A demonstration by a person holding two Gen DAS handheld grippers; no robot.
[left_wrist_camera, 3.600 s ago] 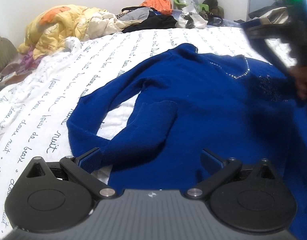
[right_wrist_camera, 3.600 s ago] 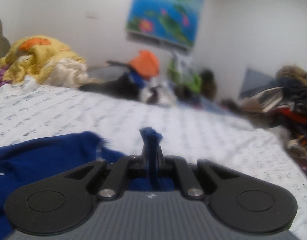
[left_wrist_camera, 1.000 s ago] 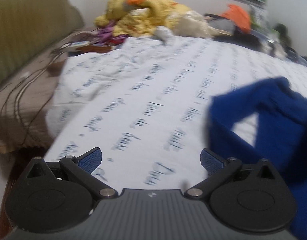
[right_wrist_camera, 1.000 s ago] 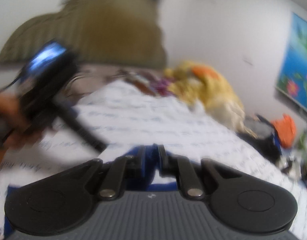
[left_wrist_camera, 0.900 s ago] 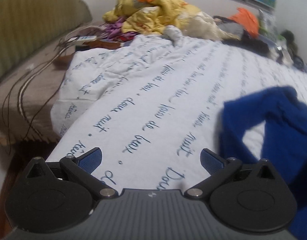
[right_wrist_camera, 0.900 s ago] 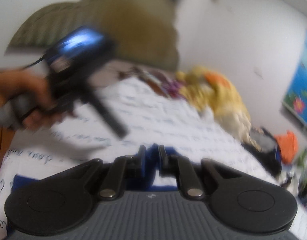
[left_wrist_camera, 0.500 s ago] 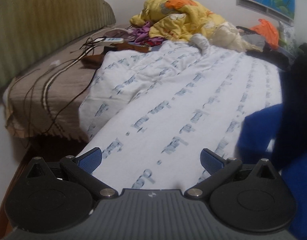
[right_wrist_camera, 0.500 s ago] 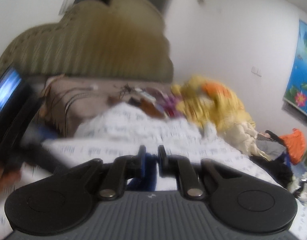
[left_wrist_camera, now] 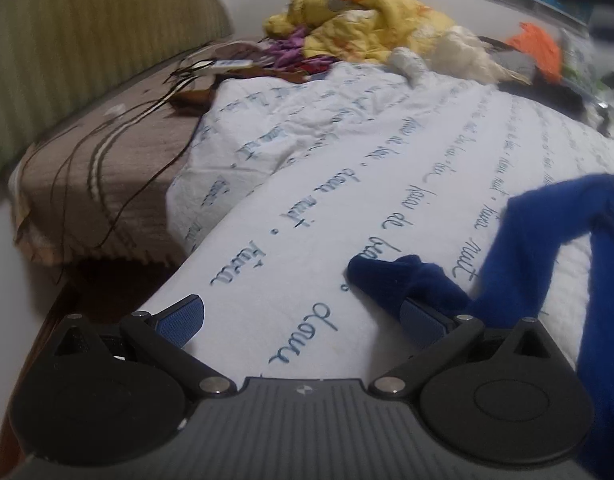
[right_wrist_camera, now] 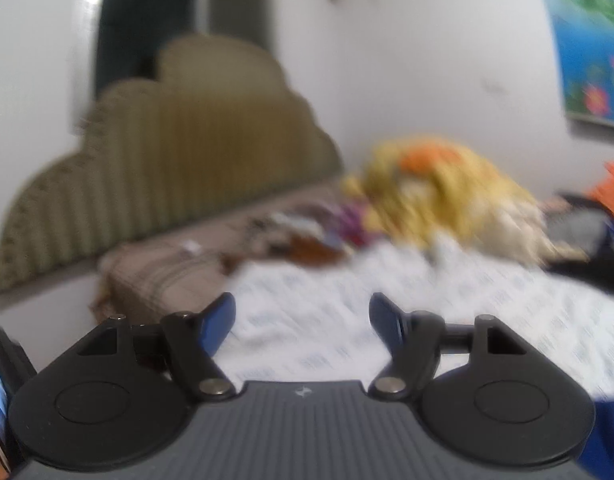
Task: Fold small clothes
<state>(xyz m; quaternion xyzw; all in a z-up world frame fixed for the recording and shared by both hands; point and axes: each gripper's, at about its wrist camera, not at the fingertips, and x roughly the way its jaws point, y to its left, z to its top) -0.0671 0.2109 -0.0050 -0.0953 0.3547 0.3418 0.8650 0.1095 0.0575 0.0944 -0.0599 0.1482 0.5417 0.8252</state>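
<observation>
A dark blue sweater (left_wrist_camera: pixel 547 240) lies on the white bedspread (left_wrist_camera: pixel 347 184) at the right of the left wrist view. One sleeve end (left_wrist_camera: pixel 391 276) rests flat just ahead of my left gripper's right finger. My left gripper (left_wrist_camera: pixel 303 316) is open and empty, low over the bedspread near the bed's edge. My right gripper (right_wrist_camera: pixel 303 320) is open and empty, raised above the bed; the view is blurred. A patch of blue cloth (right_wrist_camera: pixel 611 436) shows at its lower right.
A brown blanket with cables (left_wrist_camera: pixel 107 152) covers the left side of the bed below a green padded headboard (left_wrist_camera: pixel 67 48). A yellow and orange bedding heap (left_wrist_camera: pixel 367 24) and more clothes (left_wrist_camera: pixel 539 48) lie at the far side.
My right gripper has opened and let go of the blue sleeve it was holding. The sleeve end now lies on the bedspread in front of my left gripper.
</observation>
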